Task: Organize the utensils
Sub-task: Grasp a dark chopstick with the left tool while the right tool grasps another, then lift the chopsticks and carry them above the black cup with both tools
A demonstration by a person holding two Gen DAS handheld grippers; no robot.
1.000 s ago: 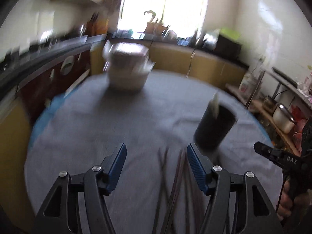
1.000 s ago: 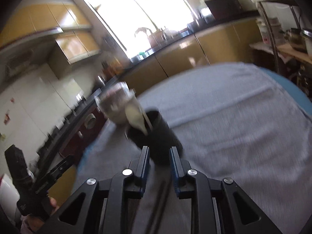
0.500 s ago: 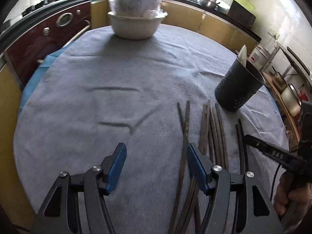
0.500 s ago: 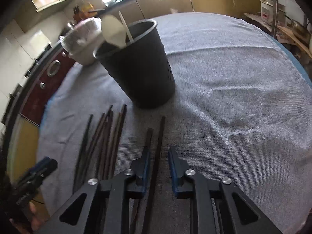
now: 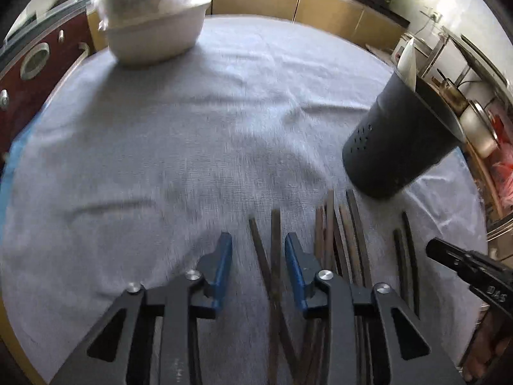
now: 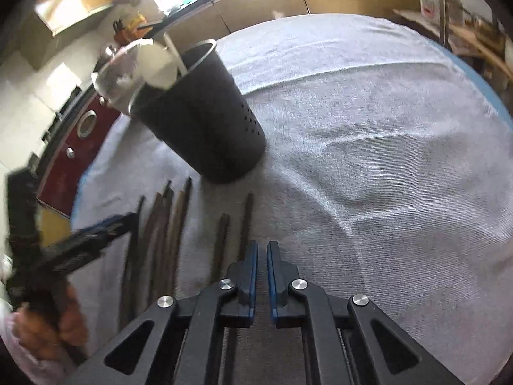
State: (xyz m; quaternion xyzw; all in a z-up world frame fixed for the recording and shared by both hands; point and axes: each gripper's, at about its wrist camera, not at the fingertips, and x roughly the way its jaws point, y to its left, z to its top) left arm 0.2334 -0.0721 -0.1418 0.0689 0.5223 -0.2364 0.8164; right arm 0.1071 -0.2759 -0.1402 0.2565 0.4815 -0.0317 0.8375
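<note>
Left wrist view: we are looking down at the left gripper (image 5: 258, 268), its jaws closing, partly open, with 2 crossed chopsticks (image 5: 269, 256) lying between the blue pads; we cannot tell if the pads are touching them yet. More chopsticks (image 5: 344, 240) are lying in a loose bundle just right of it on the grey cloth (image 5: 192, 128), and 2 more (image 5: 405, 250) are sitting further right near the right gripper (image 5: 461, 263). The black holder (image 5: 397, 147) is standing beyond the bundle with 1 white spoon (image 5: 407, 61) in it. A white bowl (image 5: 154, 35) is sitting well apart at the far edge.

Right wrist view: we are seeing the right gripper (image 6: 262, 253) with jaws nearly together. A chopstick pair (image 6: 234, 227) is running under its left finger; nothing shows in the slim gap, so we are calling it shut on nothing. The holder (image 6: 205, 122) is near, just ahead, and the left gripper (image 6: 96, 234) is coming in over the bundle (image 6: 163, 240).

Progress, as we judge it: barely begun, only the spoon is in the holder, every chopstick is lying on the cloth.

Room: wide bare cloth right of the right gripper and left of the left one; the tight spot is between the 2 grippers over the sticks. The table edge (image 6: 490, 96) is curving off at the far right.
</note>
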